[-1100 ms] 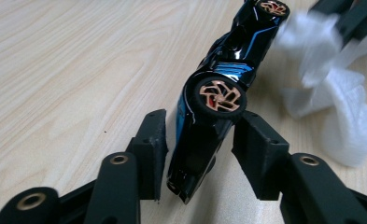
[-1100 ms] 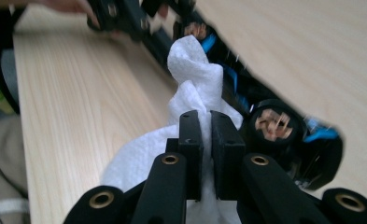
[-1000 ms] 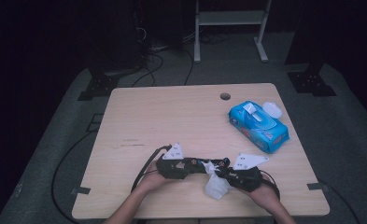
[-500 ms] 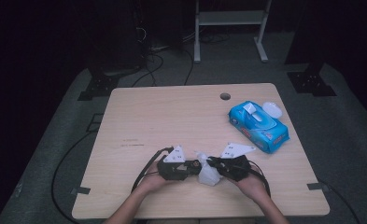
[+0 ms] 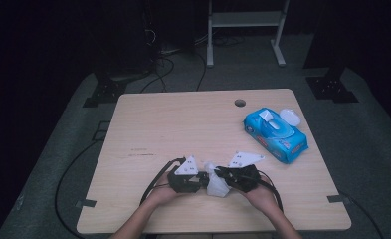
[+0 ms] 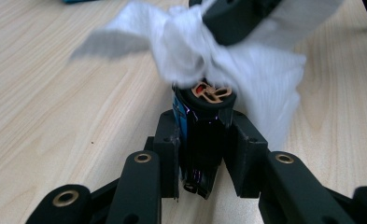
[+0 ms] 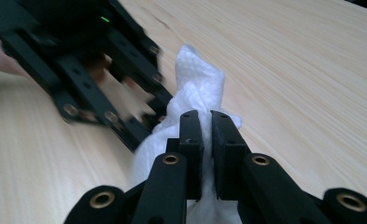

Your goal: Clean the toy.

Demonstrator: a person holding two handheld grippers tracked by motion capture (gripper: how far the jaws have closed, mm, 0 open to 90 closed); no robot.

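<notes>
Pale wooden bench [image 5: 183, 129], rectangular, with a round cable hole near its far edge. All places below are given relative to the blue plastic pack of wet wipes [image 5: 275, 130], which lies near the far right corner with its white flip lid open; one white sheet stands up from the opening, and the rest of its contents are hidden.

White crumpled wipe [image 5: 216, 182], nearer the person than the pack and to its left, above the front edge of the bench. It is pinched in the right tongs [image 7: 206, 122], whose jaws press together on its cloth.

Small dark cylindrical object with a blue side and an orange-marked end cap [image 6: 203, 121], just left of the wipe and touching it. The left tongs [image 5: 200, 180] have just been closing and now clamp it between their jaws.

Risks, as judged: the slim cylinder could twist or slip out of the clamp under rubbing pressure; the loose wipe could pull free of its pinch if it snags on the cap.
</notes>
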